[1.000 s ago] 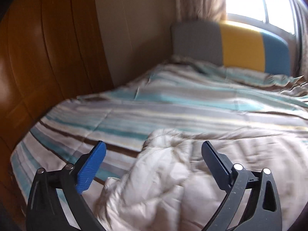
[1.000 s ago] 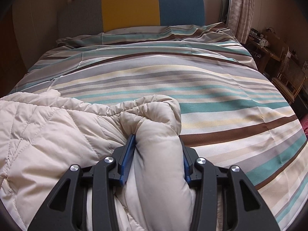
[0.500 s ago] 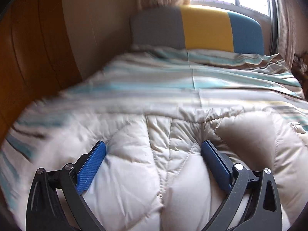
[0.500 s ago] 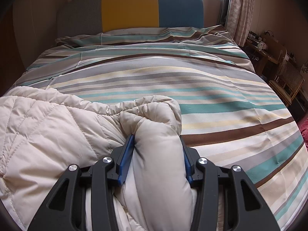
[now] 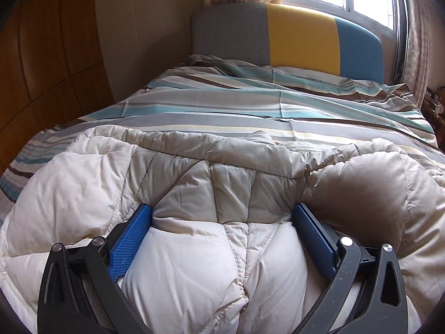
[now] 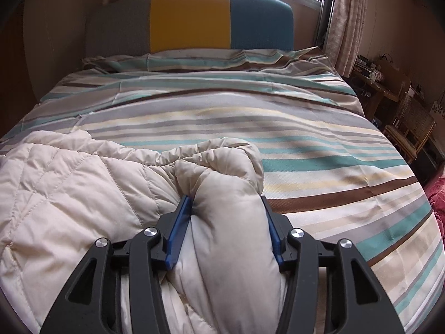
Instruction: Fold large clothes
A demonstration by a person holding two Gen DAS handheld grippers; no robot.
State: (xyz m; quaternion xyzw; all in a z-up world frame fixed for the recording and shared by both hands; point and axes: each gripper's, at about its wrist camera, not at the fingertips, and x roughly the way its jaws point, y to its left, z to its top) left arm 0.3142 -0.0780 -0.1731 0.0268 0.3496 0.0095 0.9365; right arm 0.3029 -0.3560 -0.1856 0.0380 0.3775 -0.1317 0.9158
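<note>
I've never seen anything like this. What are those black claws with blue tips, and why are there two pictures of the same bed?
There is no robot here: a person holds a two-finger gripper in each hand, and each gripper carries a wide-angle camera looking along its fingers. One picture comes from the left gripper, the other from the right gripper. A cream quilted puffy jacket lies on the striped teal, brown and beige bedspread, in front of a grey, yellow and blue headboard. The right gripper's blue pads are squeezed around a bunched roll of the jacket. The left gripper's pads are spread wide, pressed into the padding on either side of a thick section, not yet closed.
</note>
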